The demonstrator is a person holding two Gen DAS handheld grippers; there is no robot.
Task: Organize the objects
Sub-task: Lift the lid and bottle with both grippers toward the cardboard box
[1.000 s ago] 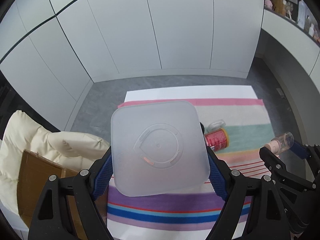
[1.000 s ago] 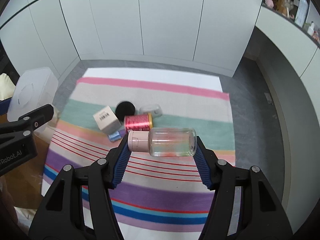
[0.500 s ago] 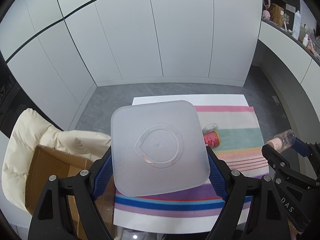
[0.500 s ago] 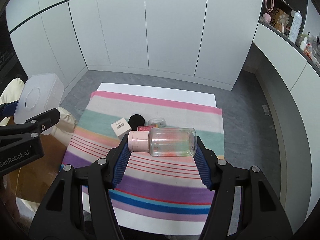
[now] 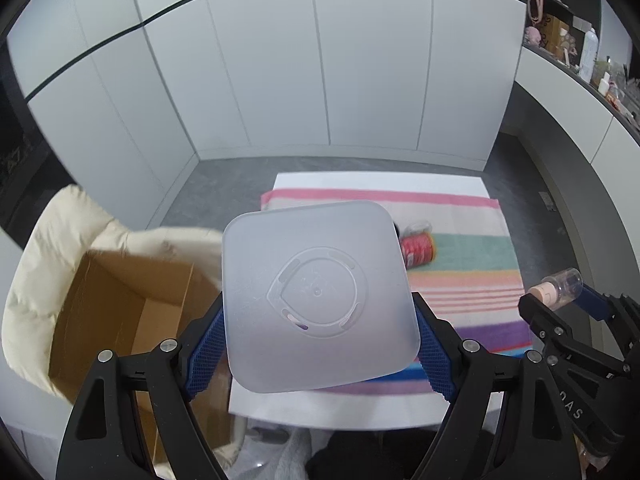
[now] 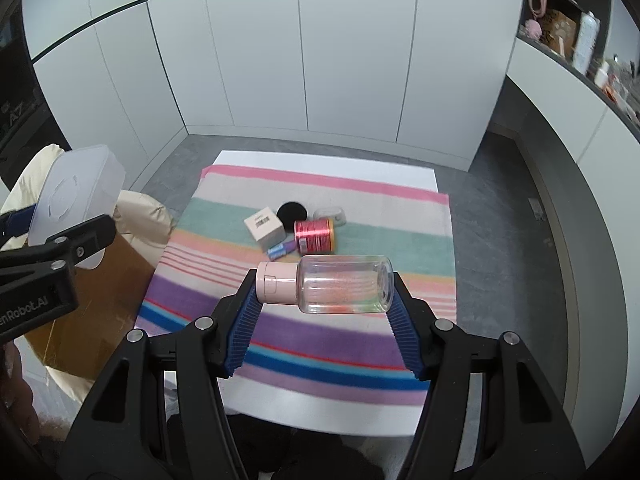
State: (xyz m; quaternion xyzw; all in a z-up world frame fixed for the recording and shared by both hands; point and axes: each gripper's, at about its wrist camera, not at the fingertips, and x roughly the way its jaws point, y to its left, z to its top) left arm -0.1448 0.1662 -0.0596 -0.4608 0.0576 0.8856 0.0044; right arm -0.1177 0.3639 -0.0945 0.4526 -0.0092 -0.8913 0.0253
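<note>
Both lifted back from striped cloth point(image 6: 320, 336): left gripper point(image 5: 318, 336) clamping frosted container point(image 5: 316, 300), right gripper point(image 6: 322, 312) clamping clear bottle point(image 6: 340, 290); cardboard box point(image 5: 120, 312) at nine o'clock, red spool point(image 6: 314, 235), white carton point(image 6: 265, 227) unsorted at twelve.

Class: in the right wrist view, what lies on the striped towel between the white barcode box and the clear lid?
The black round disc lies between the white box and the clear lid, seen in the right wrist view.

A frosted plastic container point(image 5: 318, 300) is clamped between the left gripper point(image 5: 320, 336) pads, above a striped towel point(image 5: 460, 276). A cardboard box point(image 5: 120, 312) is seen lower left, a red spool point(image 5: 418, 250) beyond.
</note>
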